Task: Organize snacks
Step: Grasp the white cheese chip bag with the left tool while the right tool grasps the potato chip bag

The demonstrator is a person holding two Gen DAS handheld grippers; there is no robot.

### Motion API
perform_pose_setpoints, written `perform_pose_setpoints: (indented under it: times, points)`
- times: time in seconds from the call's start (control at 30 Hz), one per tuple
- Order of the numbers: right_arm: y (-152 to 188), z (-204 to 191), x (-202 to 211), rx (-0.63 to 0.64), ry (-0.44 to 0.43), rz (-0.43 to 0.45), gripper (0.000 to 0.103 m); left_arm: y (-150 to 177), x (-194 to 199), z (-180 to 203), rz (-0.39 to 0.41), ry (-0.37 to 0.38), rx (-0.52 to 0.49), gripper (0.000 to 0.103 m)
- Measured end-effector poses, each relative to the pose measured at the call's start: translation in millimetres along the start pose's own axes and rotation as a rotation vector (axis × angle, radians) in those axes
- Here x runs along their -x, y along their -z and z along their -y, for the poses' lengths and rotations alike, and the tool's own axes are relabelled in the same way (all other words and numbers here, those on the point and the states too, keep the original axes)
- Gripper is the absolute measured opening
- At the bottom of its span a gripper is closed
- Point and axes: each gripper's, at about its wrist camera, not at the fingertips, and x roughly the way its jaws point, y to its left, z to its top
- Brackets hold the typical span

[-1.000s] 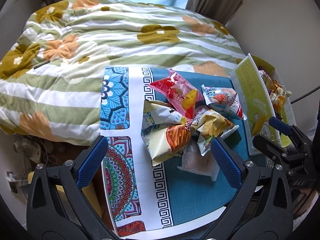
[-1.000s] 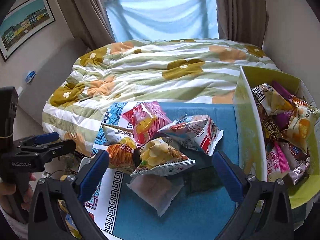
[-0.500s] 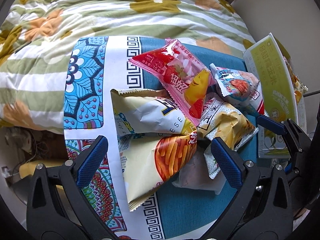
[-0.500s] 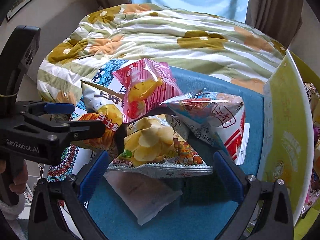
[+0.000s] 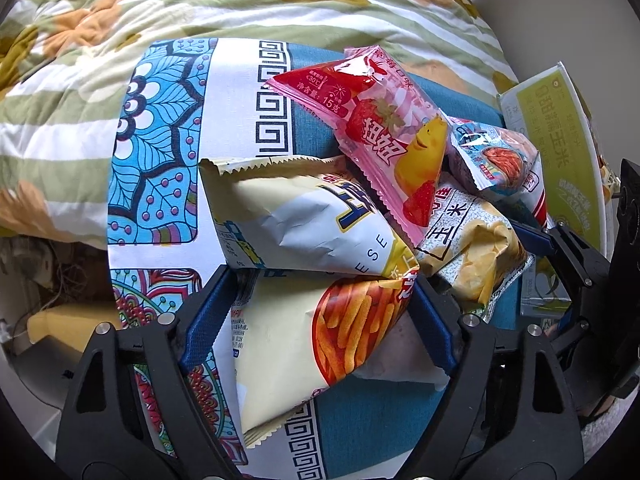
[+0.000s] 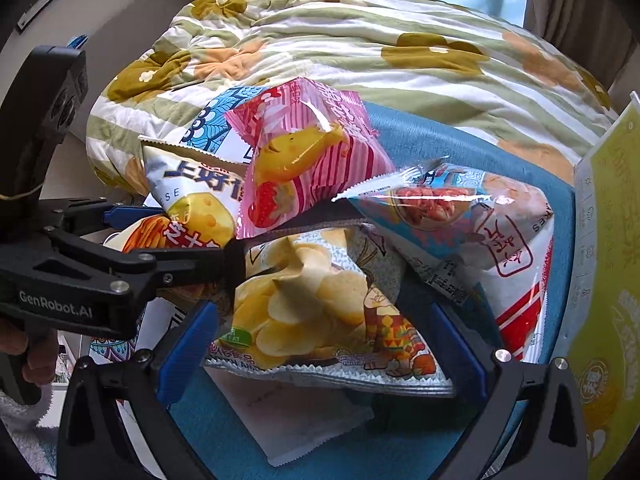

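Note:
A pile of snack bags lies on a blue patterned cloth (image 5: 352, 432). My left gripper (image 5: 320, 316) is open, its blue fingers on either side of the cream cheese-stick bag (image 5: 304, 344). Above that lie a white cheese bag (image 5: 288, 224), a pink strawberry bag (image 5: 384, 136) and a shrimp snack bag (image 5: 496, 160). My right gripper (image 6: 316, 340) is open, its fingers on either side of the potato chip bag (image 6: 316, 304). The pink bag (image 6: 304, 152) and shrimp bag (image 6: 468, 216) lie behind it. The left gripper (image 6: 120, 248) shows at the left of the right wrist view.
A yellow-green cardboard box (image 6: 608, 264) stands at the right; its wall also shows in the left wrist view (image 5: 556, 160). A flat white sachet (image 6: 296, 416) lies under the chip bag. A striped flowered quilt (image 6: 360, 48) covers the bed behind.
Both grippers have moved forward and down into the pile. The left fingers now flank the cheese-stick bag; the right fingers flank the chip bag. Both have narrowed somewhat.

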Motion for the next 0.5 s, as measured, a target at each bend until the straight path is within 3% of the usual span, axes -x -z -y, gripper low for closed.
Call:
perform_pose_setpoints:
  times: [0.03, 0.13, 0.4, 0.5]
  points:
    - [-0.3, 0.6, -1.2, 0.001, -0.003, -0.003, 0.103, 1.5, -0.5, -1.4, -0.003, -0.017, 0.000, 0.066]
    - [-1.9, 2.3, -4.2, -0.006, -0.025, -0.011, 0.103, 4.2, 1.0, -7.8, -0.004, -0.014, 0.015, 0.061]
    - [-6.0, 3.9, -11.4, -0.034, -0.053, -0.022, 0.103, 14.8, 8.6, -18.7, -0.001, -0.037, 0.032, 0.058]
    - [-7.1, 5.3, -15.3, -0.046, -0.070, -0.032, 0.094, 19.1, 10.2, -22.9, 0.000, -0.041, 0.040, 0.058]
